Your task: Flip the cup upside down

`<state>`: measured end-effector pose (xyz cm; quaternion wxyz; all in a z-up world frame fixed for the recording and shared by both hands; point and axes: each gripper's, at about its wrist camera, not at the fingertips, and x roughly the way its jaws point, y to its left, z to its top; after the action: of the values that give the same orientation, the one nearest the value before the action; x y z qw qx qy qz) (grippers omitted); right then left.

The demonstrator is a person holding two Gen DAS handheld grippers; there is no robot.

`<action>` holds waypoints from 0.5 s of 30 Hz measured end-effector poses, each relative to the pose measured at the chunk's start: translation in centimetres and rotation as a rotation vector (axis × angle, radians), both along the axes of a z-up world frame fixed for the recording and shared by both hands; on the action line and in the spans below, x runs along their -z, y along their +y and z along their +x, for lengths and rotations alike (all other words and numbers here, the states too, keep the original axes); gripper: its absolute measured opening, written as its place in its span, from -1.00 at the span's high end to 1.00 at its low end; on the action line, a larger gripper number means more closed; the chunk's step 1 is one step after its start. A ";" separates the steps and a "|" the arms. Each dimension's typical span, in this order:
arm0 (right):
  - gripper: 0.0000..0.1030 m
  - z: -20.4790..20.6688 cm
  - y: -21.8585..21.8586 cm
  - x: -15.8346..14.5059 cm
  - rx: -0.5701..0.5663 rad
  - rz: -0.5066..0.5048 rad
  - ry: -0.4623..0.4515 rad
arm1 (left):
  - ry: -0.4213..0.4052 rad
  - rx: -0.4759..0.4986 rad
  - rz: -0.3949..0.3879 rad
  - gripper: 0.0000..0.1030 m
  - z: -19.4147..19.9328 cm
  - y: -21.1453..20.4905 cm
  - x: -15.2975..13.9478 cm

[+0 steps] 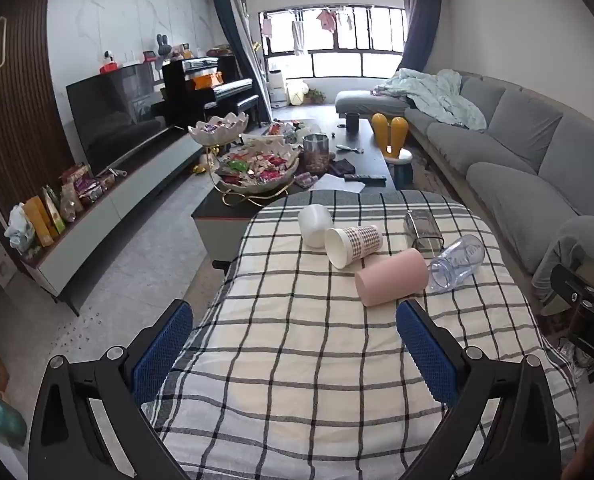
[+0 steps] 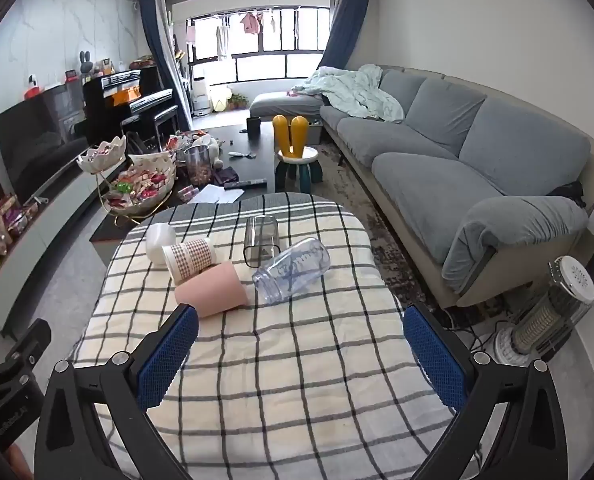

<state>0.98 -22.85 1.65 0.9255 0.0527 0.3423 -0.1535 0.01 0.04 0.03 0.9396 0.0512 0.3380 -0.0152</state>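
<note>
Jaws of both grippers gape empty; pink cup [image 2: 211,289] lies beside clear bottle [image 2: 293,270].

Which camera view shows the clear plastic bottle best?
The right wrist view: the clear plastic bottle lies on its side near the centre, wholly visible. In the left wrist view the bottle sits farther right, partly behind the pink cup.

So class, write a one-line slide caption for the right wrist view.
Open right gripper above a checked tablecloth, facing five cups lying on their sides, pink cup nearest.
</note>
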 end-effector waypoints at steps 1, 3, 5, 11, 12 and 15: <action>-0.99 0.0 0.0 0.0 0.000 -0.006 -0.002 | -0.001 -0.002 0.001 -1.00 0.0 0.0 0.0; -0.99 -0.1 0.0 -0.1 -0.001 -0.004 -0.001 | 0.002 0.000 0.000 -1.00 0.2 -0.1 0.0; -0.99 -0.2 0.0 -0.1 0.000 -0.006 -0.002 | 0.004 0.000 0.003 -1.00 0.5 -0.1 0.1; -0.99 -0.3 0.0 -0.3 0.000 -0.005 -0.007 | -0.023 -0.006 0.001 -1.00 -0.1 0.3 0.1; -0.99 -0.3 0.0 -0.3 -0.001 -0.005 -0.007 | -0.023 -0.006 0.001 -1.00 -0.1 0.3 0.1; -0.99 -0.4 0.0 -0.5 -0.001 -0.008 -0.008 | -0.023 -0.007 0.003 -1.00 0.0 0.2 0.2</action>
<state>0.59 -22.81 2.11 0.9271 0.0493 0.3382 -0.1540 -0.01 0.25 -0.14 0.9434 0.0513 0.3274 -0.0108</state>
